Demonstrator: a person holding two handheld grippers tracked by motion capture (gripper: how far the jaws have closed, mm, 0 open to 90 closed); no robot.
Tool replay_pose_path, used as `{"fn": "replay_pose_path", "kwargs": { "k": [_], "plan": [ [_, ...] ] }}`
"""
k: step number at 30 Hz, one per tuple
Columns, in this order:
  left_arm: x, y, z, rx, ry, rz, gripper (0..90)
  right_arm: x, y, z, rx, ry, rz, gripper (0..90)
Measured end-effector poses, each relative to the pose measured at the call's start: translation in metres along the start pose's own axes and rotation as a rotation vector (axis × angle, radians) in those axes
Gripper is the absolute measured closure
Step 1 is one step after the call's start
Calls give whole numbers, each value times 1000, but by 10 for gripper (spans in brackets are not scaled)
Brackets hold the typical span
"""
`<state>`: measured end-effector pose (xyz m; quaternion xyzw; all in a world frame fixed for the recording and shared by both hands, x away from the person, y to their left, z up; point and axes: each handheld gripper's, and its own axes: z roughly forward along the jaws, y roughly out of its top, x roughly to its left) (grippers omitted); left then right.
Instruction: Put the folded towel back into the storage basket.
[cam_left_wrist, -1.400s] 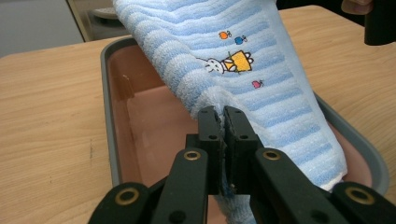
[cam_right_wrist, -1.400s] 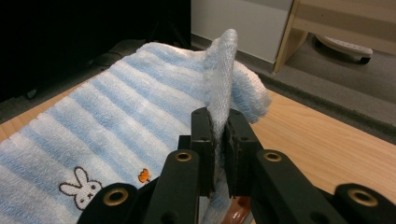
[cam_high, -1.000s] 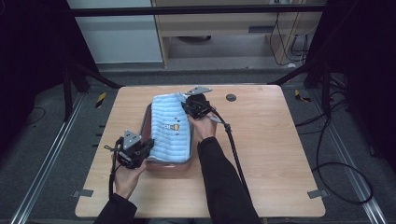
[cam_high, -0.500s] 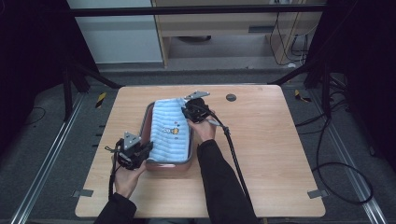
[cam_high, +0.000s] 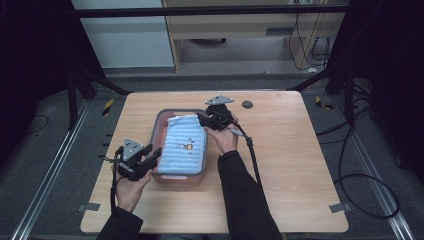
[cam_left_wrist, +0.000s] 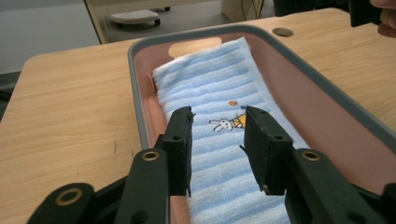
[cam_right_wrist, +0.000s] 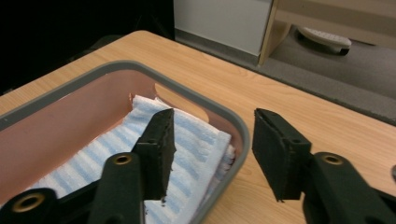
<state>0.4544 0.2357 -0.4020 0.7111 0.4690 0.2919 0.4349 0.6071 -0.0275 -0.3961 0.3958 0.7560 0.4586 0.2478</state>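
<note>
- A person sits at a light wooden table (cam_high: 300, 165) and holds a black two-jaw gripper in each hand; both forearms, in dark sleeves, come in from the near edge.
- A pink tray with a grey rim (cam_high: 159, 131) stands on the table, a little left of the middle.
- A folded light-blue striped towel (cam_high: 182, 145) lies inside the tray, along its length. A small rabbit picture (cam_left_wrist: 223, 124) is stitched near the towel's middle.
- The left gripper (cam_high: 152, 159) is at the near left corner of the tray. In the left gripper view its jaws have just been opening and stand apart above the towel, one on each side of the rabbit picture, with neither pad pressing on the cloth.
- The right gripper (cam_high: 204, 120) is at the far right corner of the tray. In the right gripper view its jaws have just been opening too and stand fairly wide. One jaw hangs over the towel's corner and the other over bare table outside the rim, so the rim runs between them; the pads grip nothing.
- A small dark round disc (cam_high: 247, 104) sits in the table surface beyond the right gripper.
</note>
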Motion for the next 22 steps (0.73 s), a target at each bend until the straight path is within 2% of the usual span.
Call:
{"fn": "replay_pose_path", "kwargs": {
  "k": [5, 10, 15, 16, 20, 21, 22],
  "plan": [
    [3, 2, -4, -18, -22, 3, 554, -11, 0, -23, -31, -7, 13, 363],
    [8, 2, -6, -33, -34, 11, 469, -28, -8, -50, -51, -34, 21, 298],
    [14, 1, -7, -39, -60, 22, 396, -46, -26, -80, -56, -59, 40, 255],
    [14, 1, -7, -39, -60, 22, 383, -46, -26, -80, -56, -59, 40, 255],
    [19, -1, -9, -43, -59, 43, 339, -65, -50, -109, -49, -93, 42, 228],
    [19, -1, -9, -43, -59, 43, 330, -65, -50, -109, -49, -93, 42, 228],
    [20, -1, -10, -43, -57, 43, 328, -74, -61, -121, -50, -106, 53, 223]
  ]
}}
